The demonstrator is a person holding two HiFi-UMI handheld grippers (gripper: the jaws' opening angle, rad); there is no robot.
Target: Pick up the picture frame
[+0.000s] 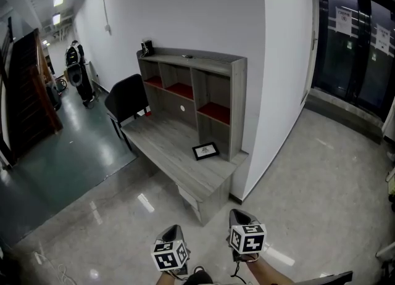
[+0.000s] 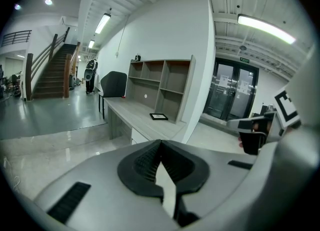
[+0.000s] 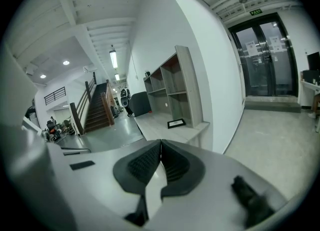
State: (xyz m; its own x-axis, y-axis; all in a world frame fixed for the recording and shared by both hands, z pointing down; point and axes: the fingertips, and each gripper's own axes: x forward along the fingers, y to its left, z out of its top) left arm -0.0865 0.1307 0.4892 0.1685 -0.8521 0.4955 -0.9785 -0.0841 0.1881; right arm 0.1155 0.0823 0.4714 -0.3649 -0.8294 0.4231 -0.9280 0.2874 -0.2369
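Observation:
A small black picture frame (image 1: 205,150) lies flat on the grey wooden desk (image 1: 166,148), near the right end and just in front of the shelf unit. It shows far off in the left gripper view (image 2: 159,116) and the right gripper view (image 3: 176,123). Both grippers hang low over the floor, well short of the desk. My left gripper (image 1: 174,235) has its jaws pressed together with nothing between them, as its own view (image 2: 160,144) shows. My right gripper (image 1: 239,217) is likewise shut and empty (image 3: 160,144).
A grey shelf unit (image 1: 197,92) with red-lined cubbies stands on the desk against the white wall. A black chair (image 1: 126,99) sits at the desk's far end. Glass doors (image 1: 355,49) are at the right, stairs (image 2: 52,75) at the far left. Glossy floor lies between me and the desk.

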